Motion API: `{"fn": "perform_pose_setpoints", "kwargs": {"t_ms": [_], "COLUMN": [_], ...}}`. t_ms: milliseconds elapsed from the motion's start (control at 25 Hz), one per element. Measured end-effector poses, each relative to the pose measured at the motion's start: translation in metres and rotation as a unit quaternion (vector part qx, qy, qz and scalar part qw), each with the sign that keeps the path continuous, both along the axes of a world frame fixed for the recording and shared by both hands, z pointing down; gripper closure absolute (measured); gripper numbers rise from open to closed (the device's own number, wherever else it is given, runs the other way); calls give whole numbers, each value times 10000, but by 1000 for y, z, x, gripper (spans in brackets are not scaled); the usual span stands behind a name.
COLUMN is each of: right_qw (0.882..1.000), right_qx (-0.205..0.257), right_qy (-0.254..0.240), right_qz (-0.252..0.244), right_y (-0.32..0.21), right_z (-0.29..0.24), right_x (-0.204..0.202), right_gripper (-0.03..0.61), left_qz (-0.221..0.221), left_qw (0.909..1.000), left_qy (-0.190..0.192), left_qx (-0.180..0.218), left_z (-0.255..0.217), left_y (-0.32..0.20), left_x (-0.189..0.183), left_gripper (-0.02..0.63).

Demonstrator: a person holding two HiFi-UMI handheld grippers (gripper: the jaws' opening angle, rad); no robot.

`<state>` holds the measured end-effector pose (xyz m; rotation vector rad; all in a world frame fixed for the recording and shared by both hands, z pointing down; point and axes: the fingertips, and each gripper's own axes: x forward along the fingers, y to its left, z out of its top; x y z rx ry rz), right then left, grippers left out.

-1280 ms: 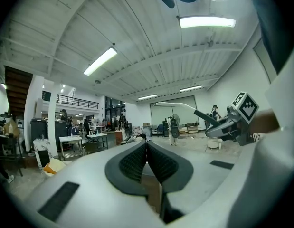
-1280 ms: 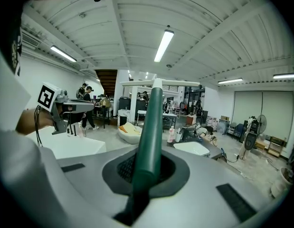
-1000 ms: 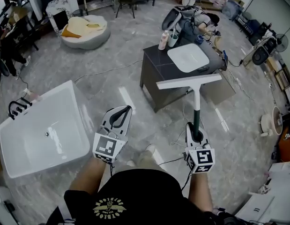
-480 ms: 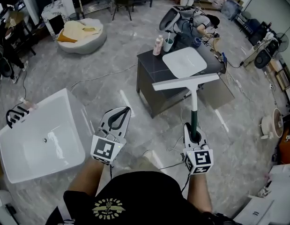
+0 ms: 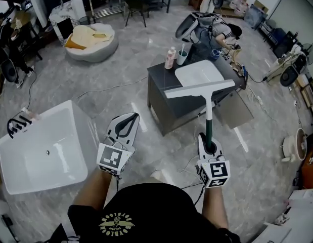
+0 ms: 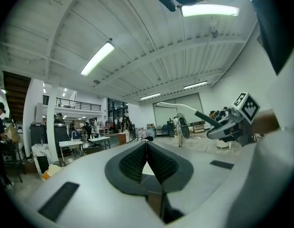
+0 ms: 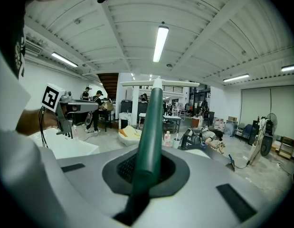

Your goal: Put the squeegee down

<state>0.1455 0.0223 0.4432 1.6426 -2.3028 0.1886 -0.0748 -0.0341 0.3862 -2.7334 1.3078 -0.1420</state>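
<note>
1. Green plastic forms the grip end of the squeegee point(image 5: 209, 116). Our right gripper point(image 5: 209, 145) pinches it there, jaws clamped on either side. The tool stands upright on our side of the dark vanity cabinet point(image 5: 166, 92). Its pale blade is topmost and overlaps the cabinet's near edge in the head view.
2. Our left gripper point(image 5: 125, 128) hangs left of the cabinet and nearer to us, its jaws pressed together on nothing.
3. We judge the squeegee light and stiff: a thin shaft with a long rigid crossbar. With the blade up it is probably top-heavy, so a grip this low lets it swing. We would lower it slowly and lay it flat, keeping hold of the handle.
4. The right gripper view shows the handle seated deep between the ribbed pads point(image 7: 124, 167), which the head view hides behind the marker cube. The left gripper view confirms its tips meet. Only the head view gives the floor layout: a white basin point(image 5: 199, 77) on the cabinet and a white bathtub point(image 5: 25, 181) well to the cabinet's left.
</note>
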Motion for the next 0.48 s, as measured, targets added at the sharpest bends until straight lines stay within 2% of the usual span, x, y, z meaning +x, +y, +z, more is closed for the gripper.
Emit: {"fn": "perform_pose_setpoints", "kwargs": {"t_ms": [320,480], "right_qw": [9996,9996], "right_qx": [47,-9], "right_qy": [89,95], "right_qz": [-249,-277], "right_y": [-28,-35], "right_z": [0,3], "right_x": [35,48], "right_gripper": [549,549], "left_qz": [-325,-336], "left_qw": [9993,9991], "left_qy": [141,166], "left_qx": [-145,-222], "left_z": [-5,2], "left_y": [-31,-33], "left_x": [21,32], "left_gripper": [591,591]}}
